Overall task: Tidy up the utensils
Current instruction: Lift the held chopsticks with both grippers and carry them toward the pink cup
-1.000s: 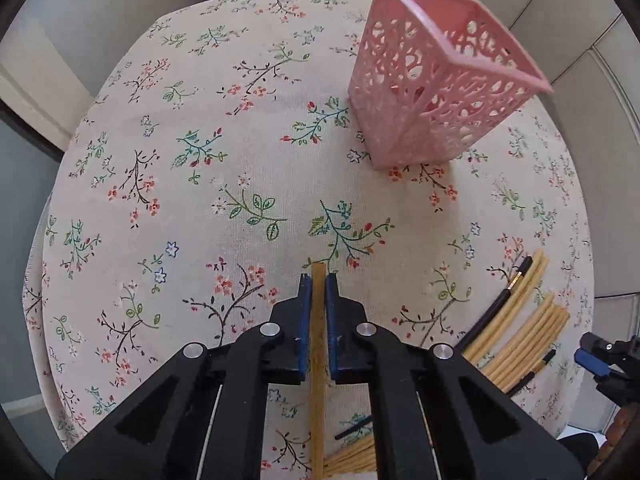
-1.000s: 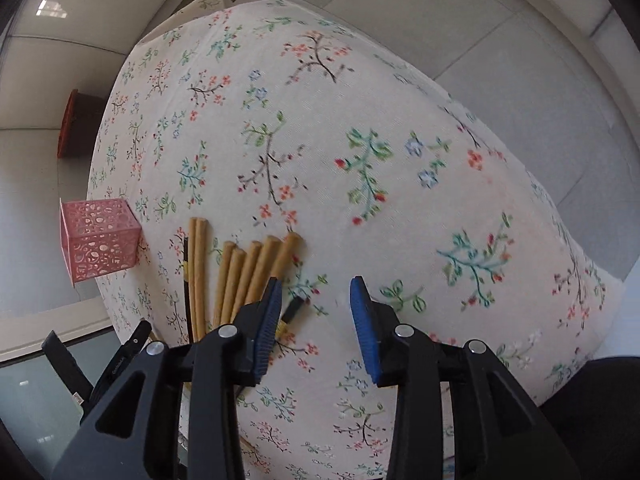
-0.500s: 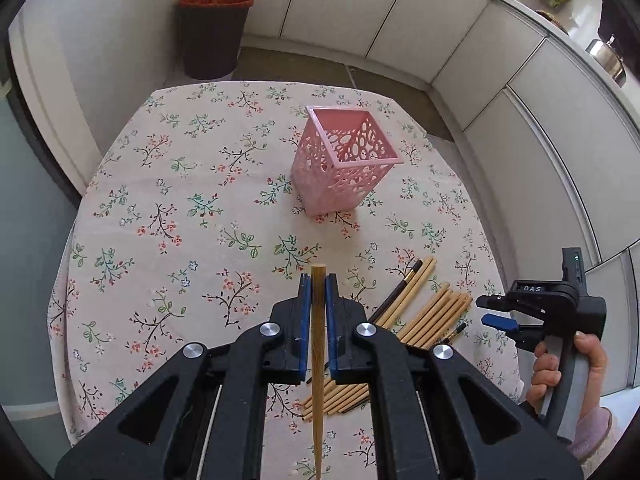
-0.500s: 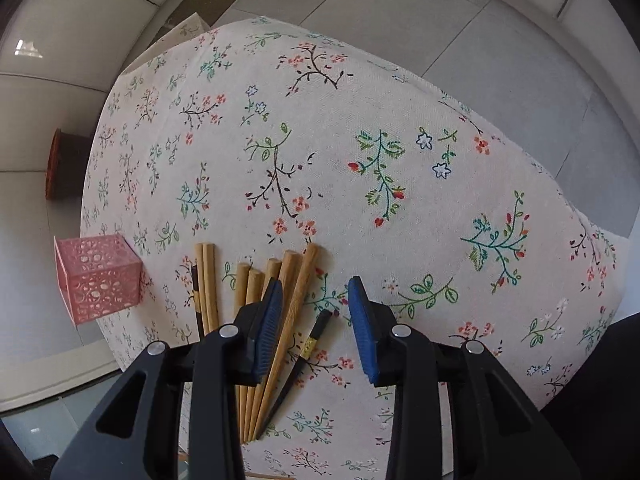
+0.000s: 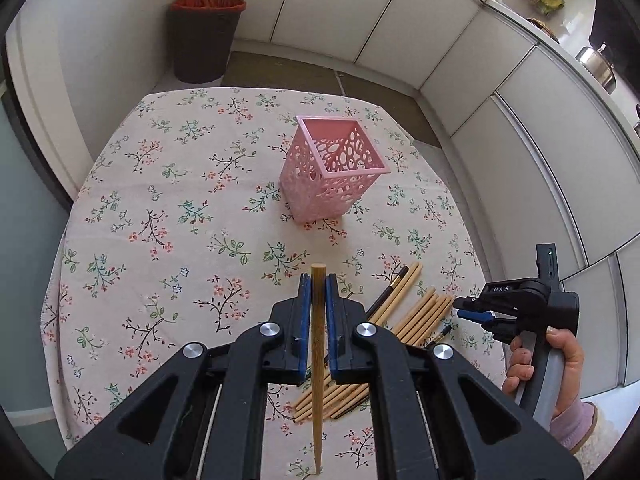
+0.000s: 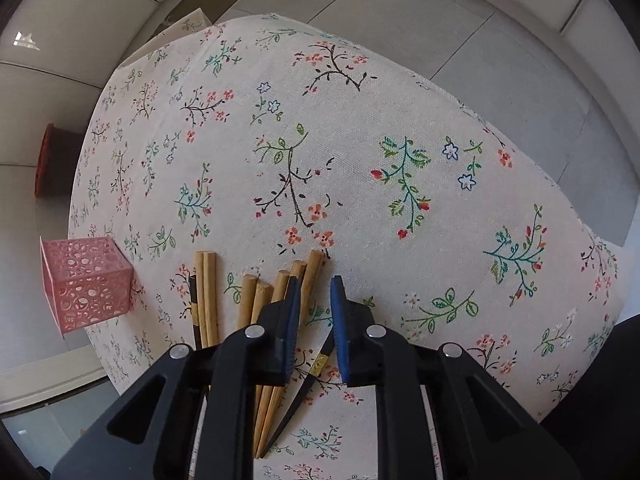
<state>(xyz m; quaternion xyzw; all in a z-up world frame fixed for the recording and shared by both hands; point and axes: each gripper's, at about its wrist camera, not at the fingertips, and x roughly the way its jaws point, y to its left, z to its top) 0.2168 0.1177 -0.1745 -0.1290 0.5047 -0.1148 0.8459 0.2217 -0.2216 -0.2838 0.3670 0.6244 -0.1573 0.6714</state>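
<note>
Between the pads of the left gripper (image 5: 319,280), one wooden chopstick (image 5: 318,360) is clamped above the table (image 5: 160,220). Right gripper (image 6: 316,284) jaws, just narrowing, straddle one chopstick of the pile (image 6: 256,296) without gripping; pink holder (image 5: 334,174) stands beyond.

Black claw (image 5: 314,292), blue pads (image 5: 305,300), silver screws, pink sleeve (image 5: 570,424)

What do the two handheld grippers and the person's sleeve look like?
Both grippers are matte black plastic with triangular cut-outs, round silver bolts and blue pads lining the fingers. That shows on the left gripper and the right gripper. Seen from the left wrist camera, the right one carries small white lettering "DAS" on top and a grey handle. The sleeve at the hand is pale pink.
</note>
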